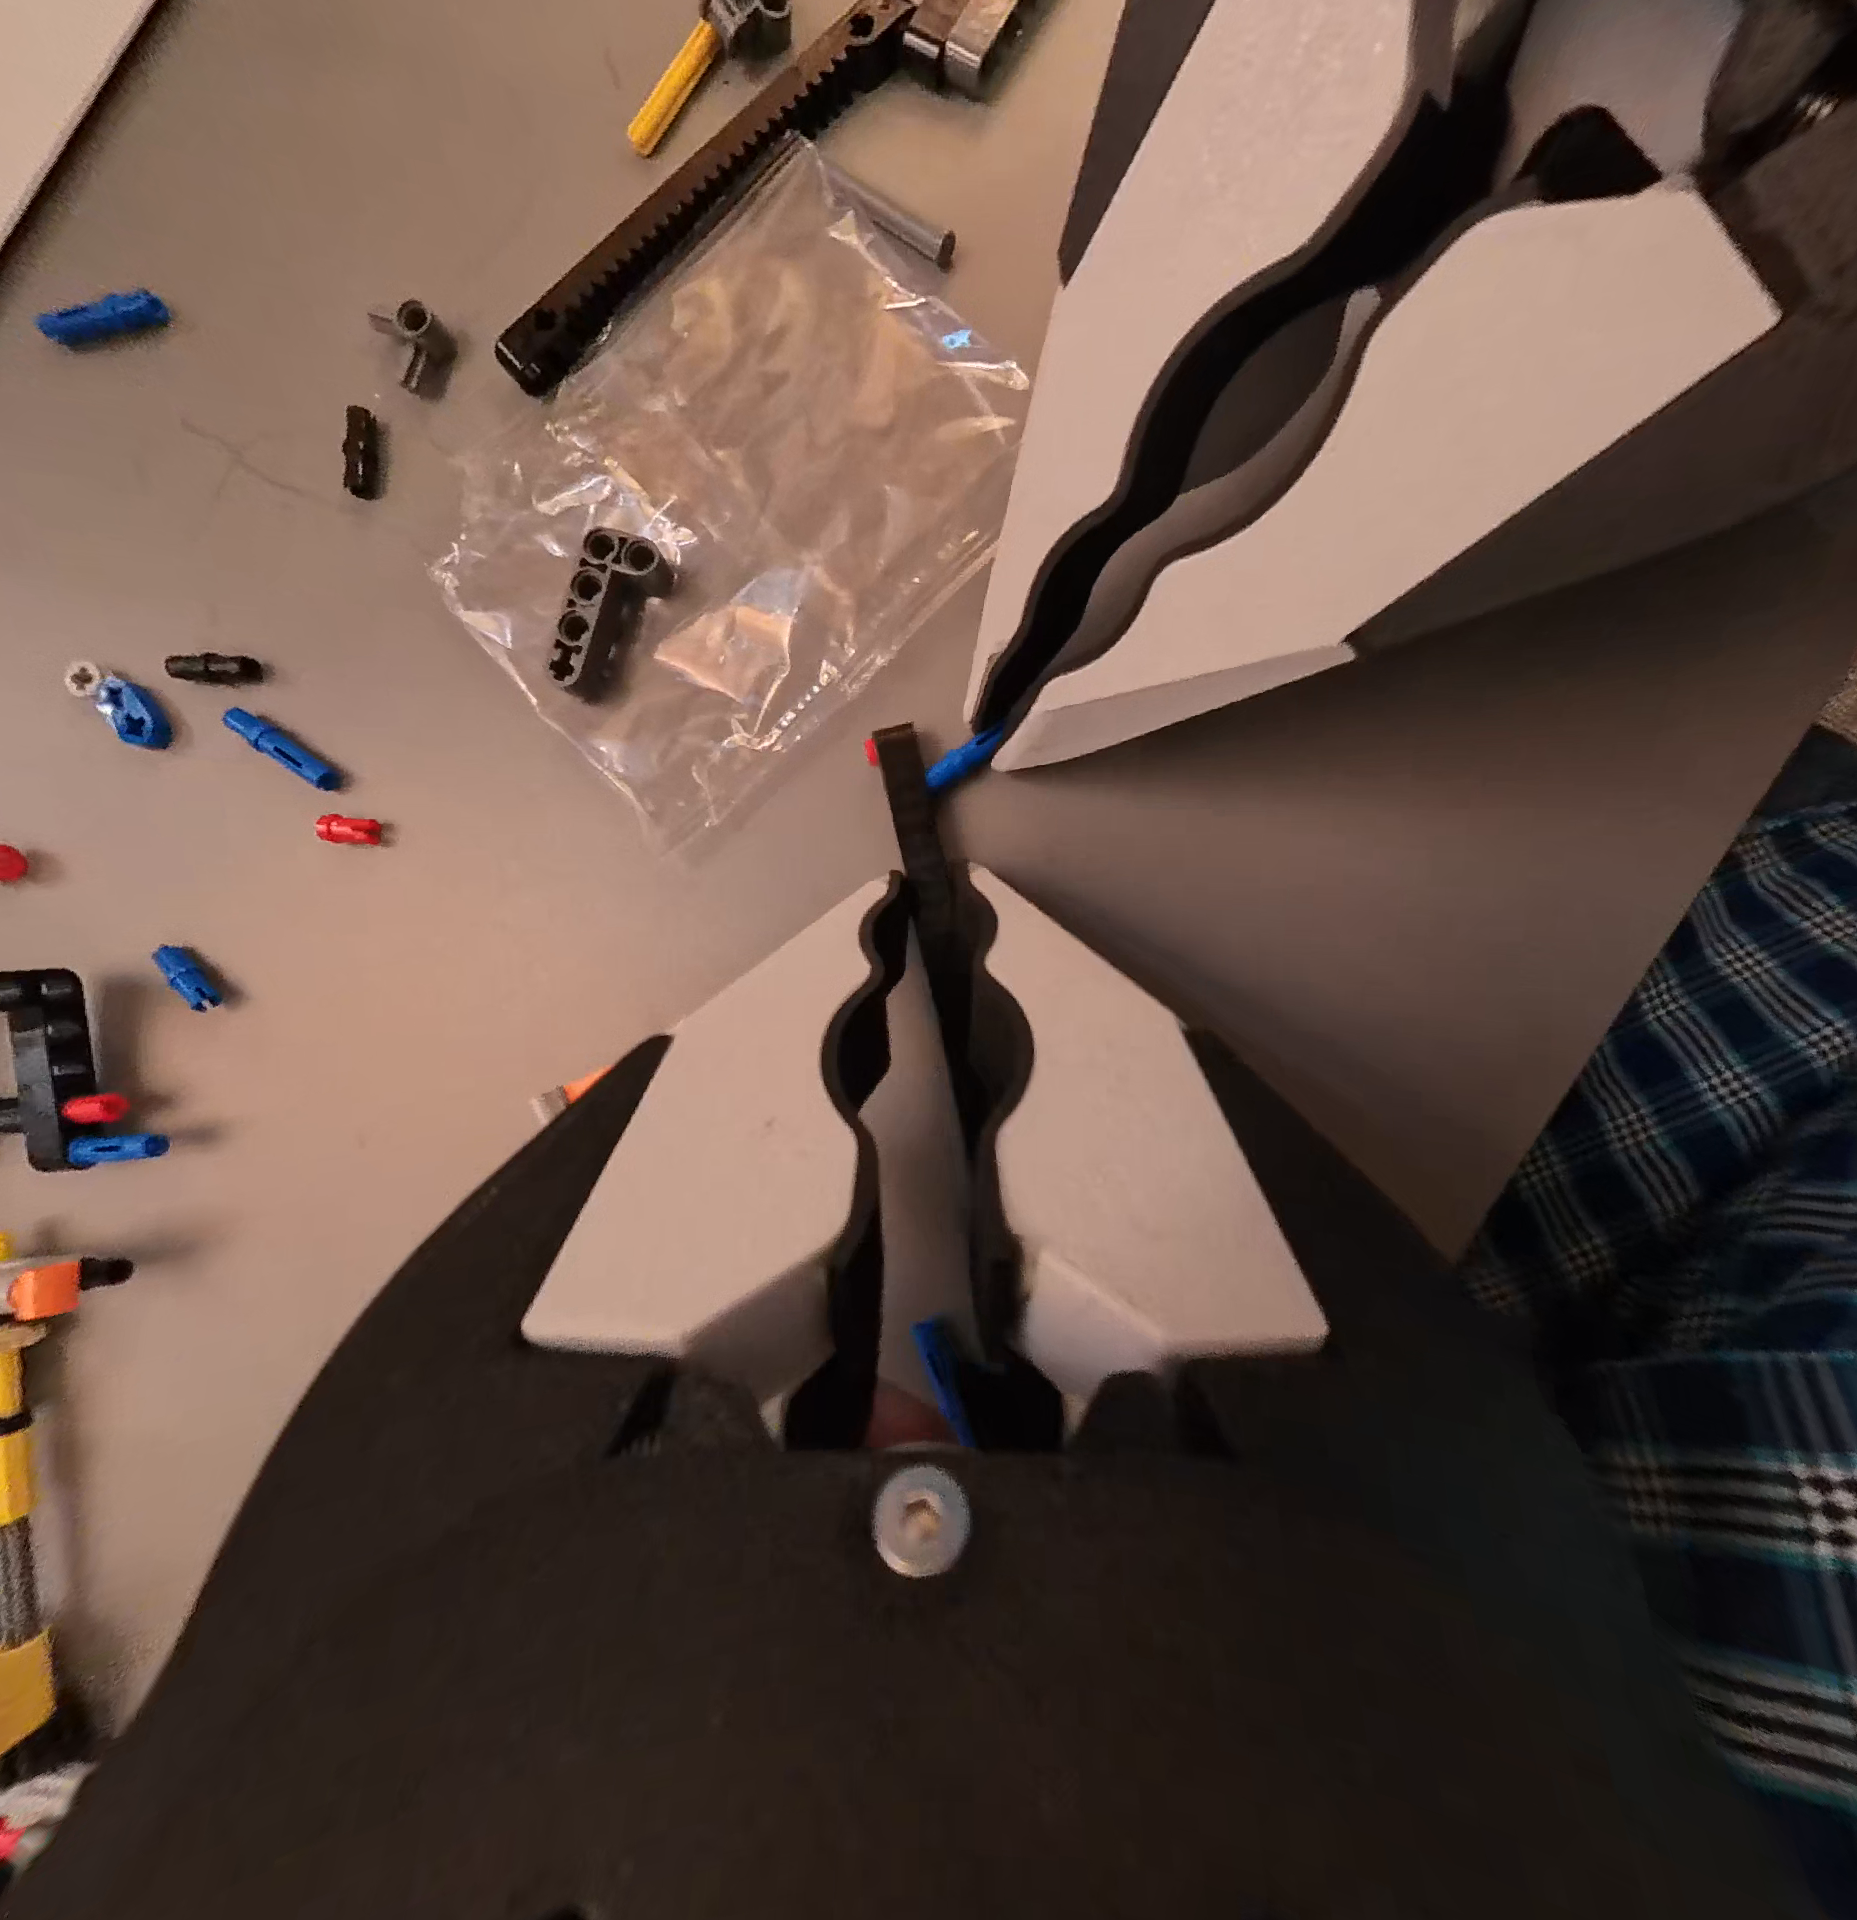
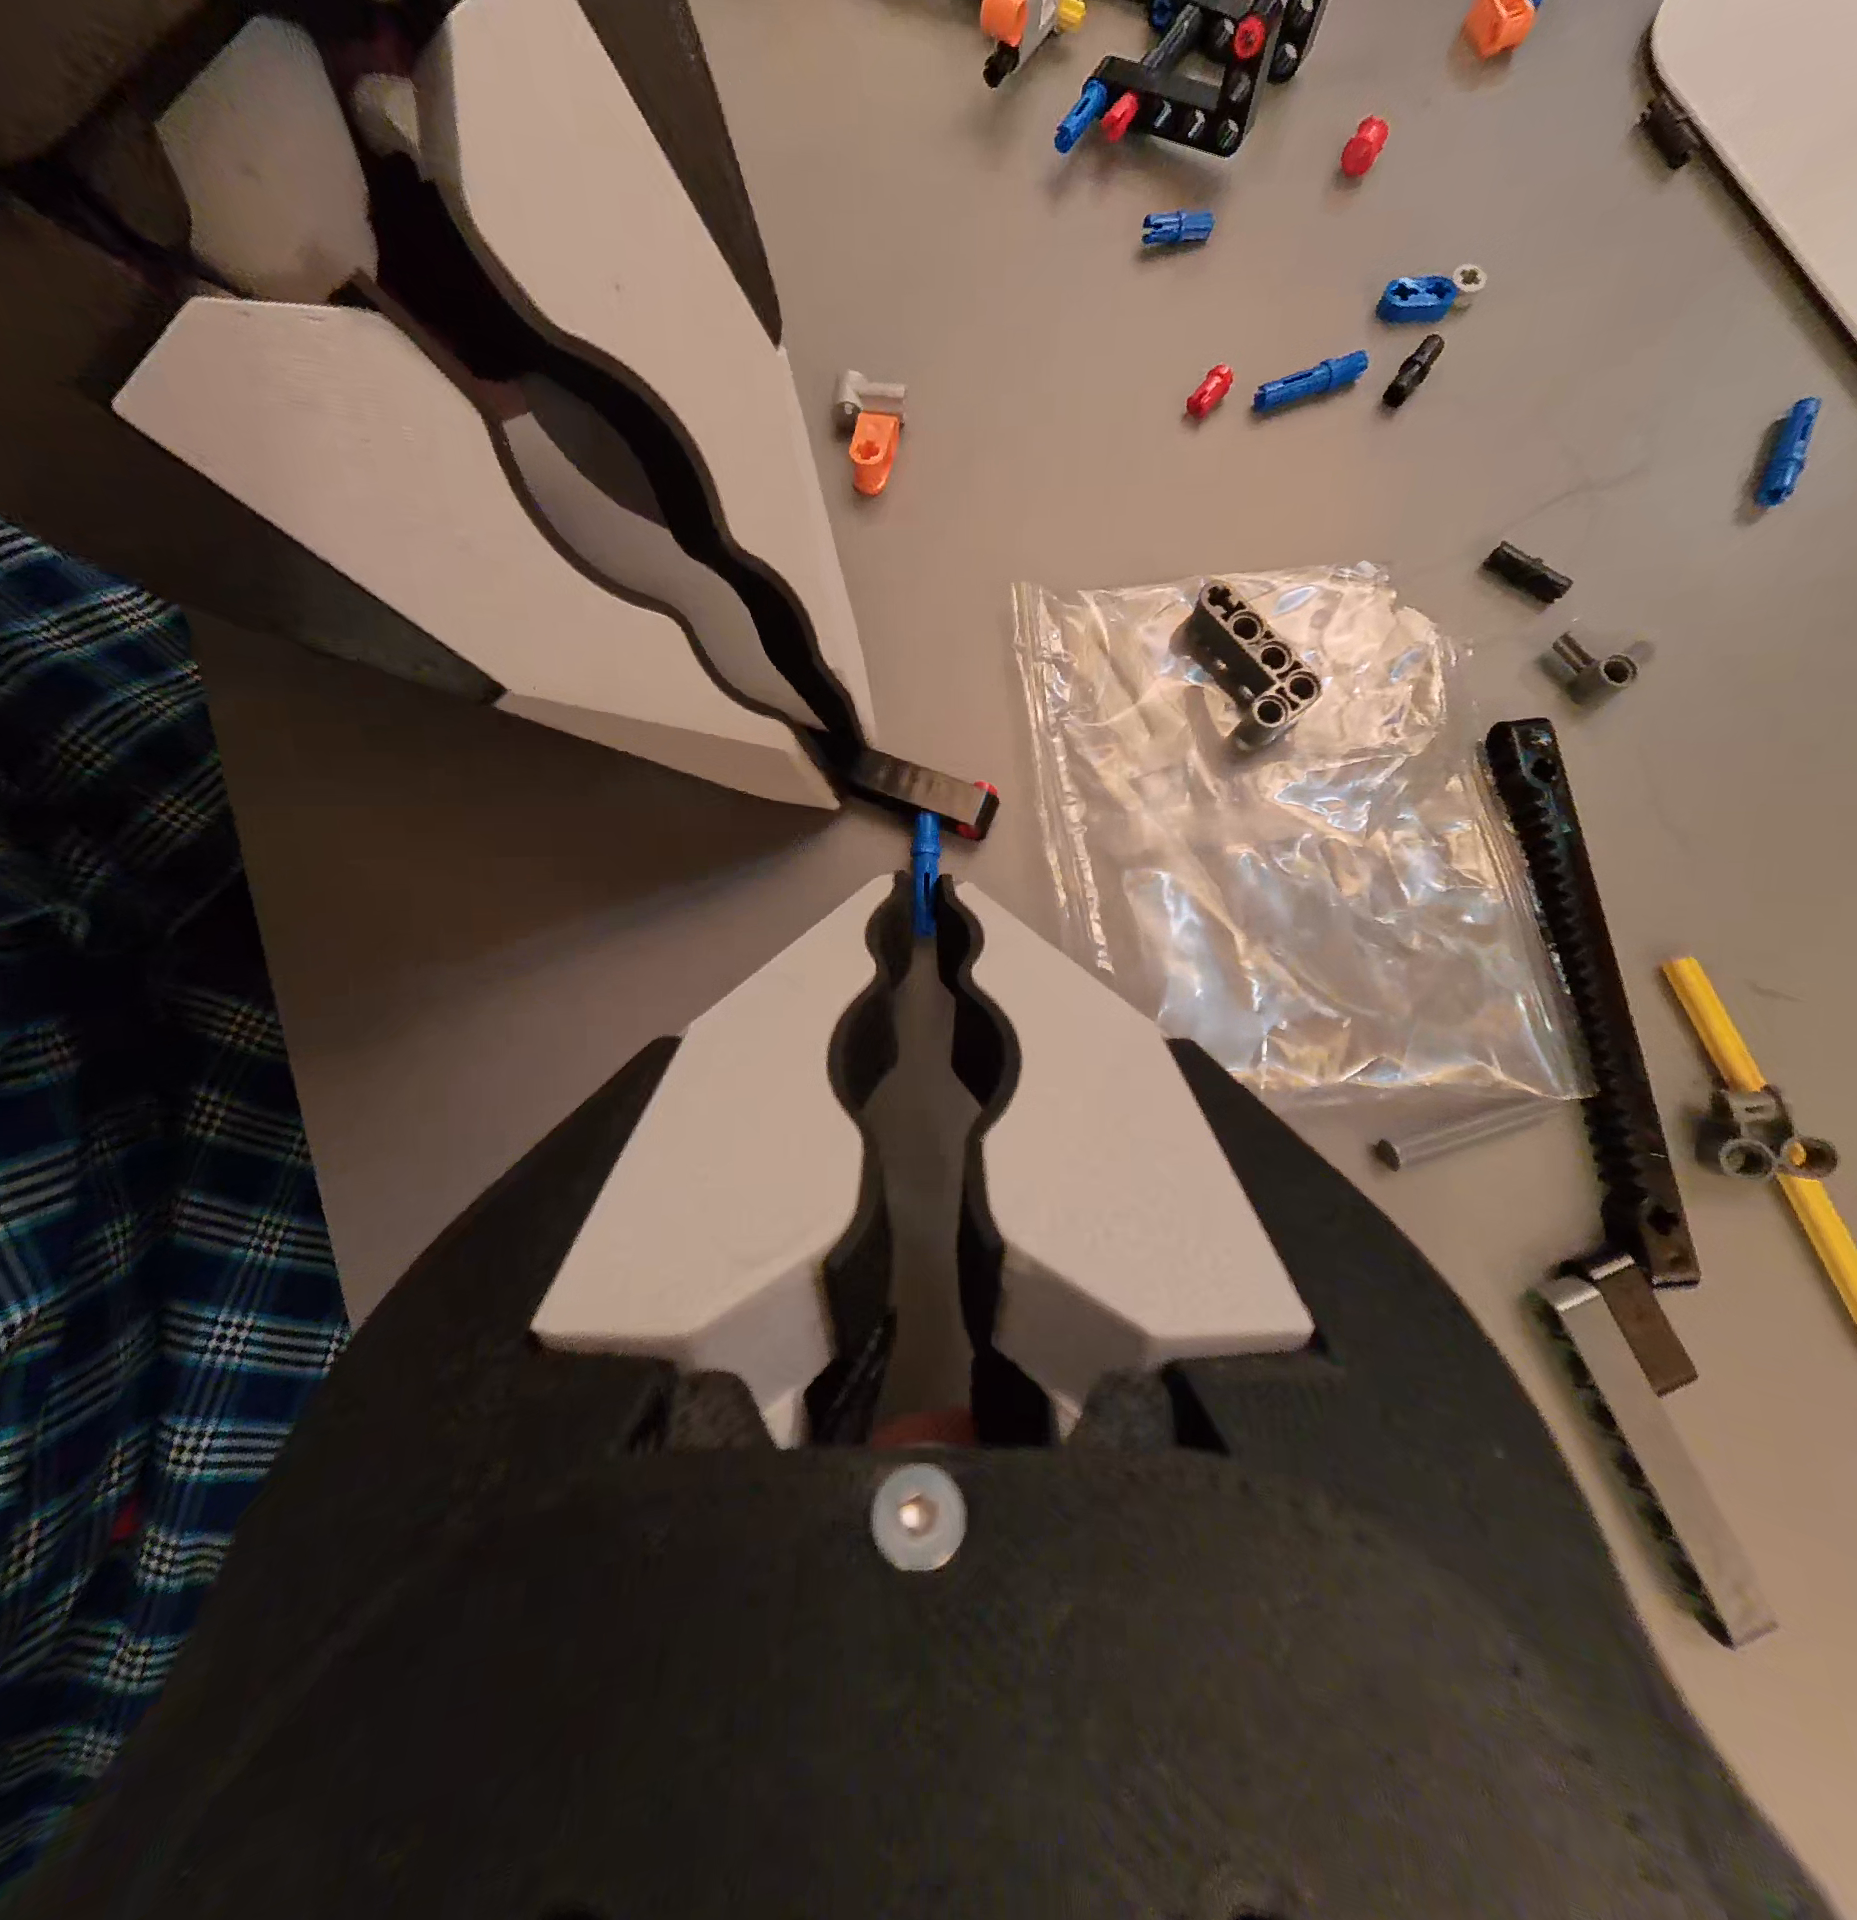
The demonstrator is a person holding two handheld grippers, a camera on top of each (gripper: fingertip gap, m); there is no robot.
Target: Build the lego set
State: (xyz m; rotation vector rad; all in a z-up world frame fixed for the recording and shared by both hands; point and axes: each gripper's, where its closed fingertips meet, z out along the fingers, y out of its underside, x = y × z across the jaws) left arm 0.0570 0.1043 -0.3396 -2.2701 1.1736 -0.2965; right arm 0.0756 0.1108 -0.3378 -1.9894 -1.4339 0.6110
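Note:
My left gripper (image 1: 929, 878) is shut on a thin black beam (image 1: 919, 821) that sticks out past its fingertips, above the grey table. A red pin (image 1: 870, 750) sits in the beam's far end. My right gripper (image 2: 922, 883) is shut on a blue pin (image 2: 925, 868), whose tip touches the side of the black beam (image 2: 924, 792) near the red pin (image 2: 988, 792). In the left wrist view the right gripper (image 1: 991, 743) comes in from the upper right with the blue pin (image 1: 963, 756). In the right wrist view the left gripper (image 2: 841, 769) comes in from the upper left.
A clear plastic bag (image 1: 758, 499) lies on the table under a dark grey L-shaped beam (image 1: 602, 603). A black toothed rack (image 1: 685, 218), a yellow axle (image 2: 1776, 1153), loose blue and red pins and a black frame assembly (image 1: 41, 1070) lie around. Plaid cloth (image 1: 1734, 1299) is at the table edge. Left tips and right tips are each some 15 centimetres from the yellow axle (image 2: 1776, 1153).

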